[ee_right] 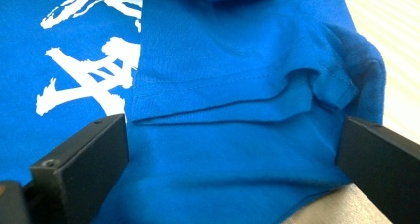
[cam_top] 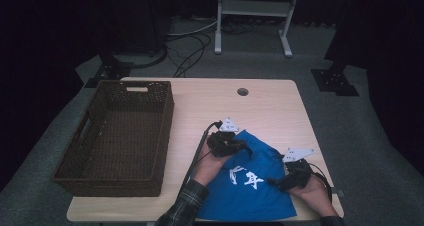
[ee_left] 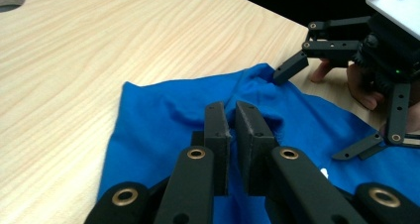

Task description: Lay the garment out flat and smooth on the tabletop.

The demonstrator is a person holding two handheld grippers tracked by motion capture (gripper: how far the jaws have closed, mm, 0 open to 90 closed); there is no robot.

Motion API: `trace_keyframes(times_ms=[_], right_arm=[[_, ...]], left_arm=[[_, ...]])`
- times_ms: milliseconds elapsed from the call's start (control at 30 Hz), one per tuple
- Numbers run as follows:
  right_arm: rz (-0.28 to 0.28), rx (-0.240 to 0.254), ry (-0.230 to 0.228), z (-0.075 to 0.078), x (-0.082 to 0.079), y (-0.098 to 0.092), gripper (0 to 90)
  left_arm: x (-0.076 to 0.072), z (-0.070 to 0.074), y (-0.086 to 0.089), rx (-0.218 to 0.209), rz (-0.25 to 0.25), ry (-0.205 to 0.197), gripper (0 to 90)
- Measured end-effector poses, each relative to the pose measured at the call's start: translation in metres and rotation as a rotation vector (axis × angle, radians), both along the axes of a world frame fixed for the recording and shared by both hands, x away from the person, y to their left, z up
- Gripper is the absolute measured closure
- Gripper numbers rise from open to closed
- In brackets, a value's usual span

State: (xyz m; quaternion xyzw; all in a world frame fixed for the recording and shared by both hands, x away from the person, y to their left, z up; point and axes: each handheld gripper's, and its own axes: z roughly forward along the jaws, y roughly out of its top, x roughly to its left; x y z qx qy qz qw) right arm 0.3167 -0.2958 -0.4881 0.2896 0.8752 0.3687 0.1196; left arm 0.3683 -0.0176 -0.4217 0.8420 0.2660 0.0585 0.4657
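Shirt [cam_top: 250,186] lay at table's [cam_top: 270,106] 5 o'clock corner: soft, light, limp.
My left gripper [ee_left: 233,130] was clamped on a top fold; right gripper [ee_right: 233,149] gaped wide over the hem, best pinched at its doubled edge.

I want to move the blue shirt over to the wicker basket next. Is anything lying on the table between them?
Nothing visible does. The bare strip of light wooden table between the blue printed cloth shirt and the brown woven wicker basket holds only the left hand-held gripper's black cable, trailing along it.
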Motion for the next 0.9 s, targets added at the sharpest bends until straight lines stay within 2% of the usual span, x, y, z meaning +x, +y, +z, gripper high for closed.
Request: trace_keyframes(times_ms=[400, 900], right_arm=[[0.002, -0.001, -0.003, 0.000, 0.000, 0.000, 0.0], [0.002, -0.002, -0.004, 0.000, 0.000, 0.000, 0.0]], left_arm=[[0.011, 0.005, 0.014, -0.024, 0.031, -0.003, 84.5], [0.025, 0.010, 0.025, -0.015, 0.055, -0.009, 84.4]])
